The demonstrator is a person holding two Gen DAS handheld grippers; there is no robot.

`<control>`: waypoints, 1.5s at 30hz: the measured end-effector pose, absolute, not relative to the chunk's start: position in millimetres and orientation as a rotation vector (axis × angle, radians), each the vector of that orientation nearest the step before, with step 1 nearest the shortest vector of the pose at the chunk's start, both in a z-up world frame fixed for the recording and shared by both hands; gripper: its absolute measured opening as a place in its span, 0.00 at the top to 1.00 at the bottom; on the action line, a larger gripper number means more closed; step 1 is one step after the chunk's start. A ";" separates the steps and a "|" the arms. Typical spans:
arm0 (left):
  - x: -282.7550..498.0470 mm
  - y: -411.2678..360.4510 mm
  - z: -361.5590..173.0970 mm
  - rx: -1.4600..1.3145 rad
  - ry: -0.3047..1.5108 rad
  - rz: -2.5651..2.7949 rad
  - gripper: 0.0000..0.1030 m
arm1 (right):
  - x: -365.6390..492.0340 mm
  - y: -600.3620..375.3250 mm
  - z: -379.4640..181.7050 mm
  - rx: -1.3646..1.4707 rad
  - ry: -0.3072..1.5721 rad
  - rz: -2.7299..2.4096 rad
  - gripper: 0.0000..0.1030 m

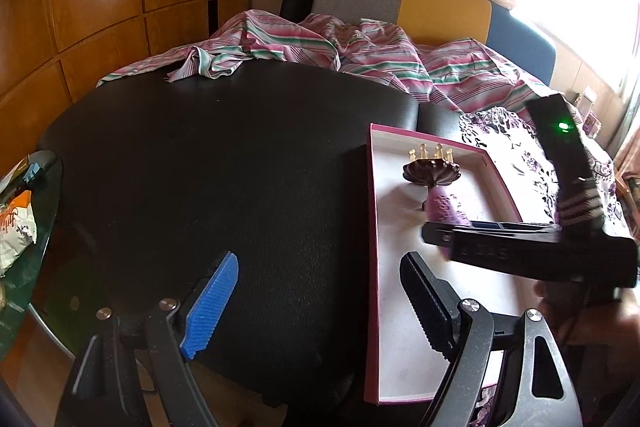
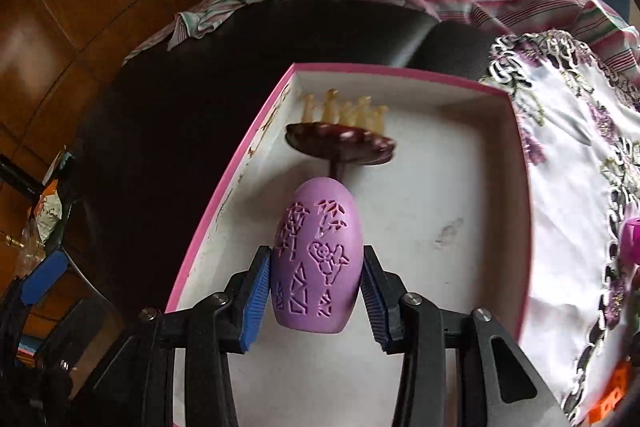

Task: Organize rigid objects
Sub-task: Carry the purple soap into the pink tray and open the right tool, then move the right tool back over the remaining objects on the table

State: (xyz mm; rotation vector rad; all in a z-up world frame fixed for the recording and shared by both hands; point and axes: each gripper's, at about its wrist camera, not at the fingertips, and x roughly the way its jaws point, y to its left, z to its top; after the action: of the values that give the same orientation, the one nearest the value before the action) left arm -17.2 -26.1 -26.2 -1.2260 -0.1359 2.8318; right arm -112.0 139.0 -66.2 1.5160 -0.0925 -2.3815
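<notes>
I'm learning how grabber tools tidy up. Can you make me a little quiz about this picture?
1. True or false: the right gripper holds the purple carved egg.
2. What is the egg held above? A) pink-rimmed box B) black cushion C) striped sheet
3. Fill in: the left gripper holds ____.

Key
1. True; both blue pads press its sides.
2. A; the box also contains a dark lotus-shaped stand and small cream figurines.
3. Nothing; its jaws stand open.

A black cushioned seat (image 1: 224, 155) carries a pink-rimmed box (image 1: 373, 211) and striped cloth (image 1: 360, 55).
</notes>
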 end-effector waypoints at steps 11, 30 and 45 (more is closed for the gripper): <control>-16.6 -28.6 -30.0 -1.245 -0.146 2.832 0.18 | -118.1 120.0 -75.4 1.510 -0.137 -2.359 0.58; -14.6 -15.2 -24.7 -1.217 -0.117 2.805 0.16 | -77.1 166.2 -28.2 1.331 -0.003 -2.648 0.55; -14.4 25.7 -15.0 -1.167 -0.019 2.714 0.16 | -24.3 281.0 -7.4 1.378 0.100 -2.869 0.55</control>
State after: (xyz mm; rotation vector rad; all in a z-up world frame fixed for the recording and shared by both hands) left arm -14.4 25.7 -15.0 -1.1671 -0.0195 2.7143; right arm -24.3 281.0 -7.3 1.3779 0.1004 -2.8691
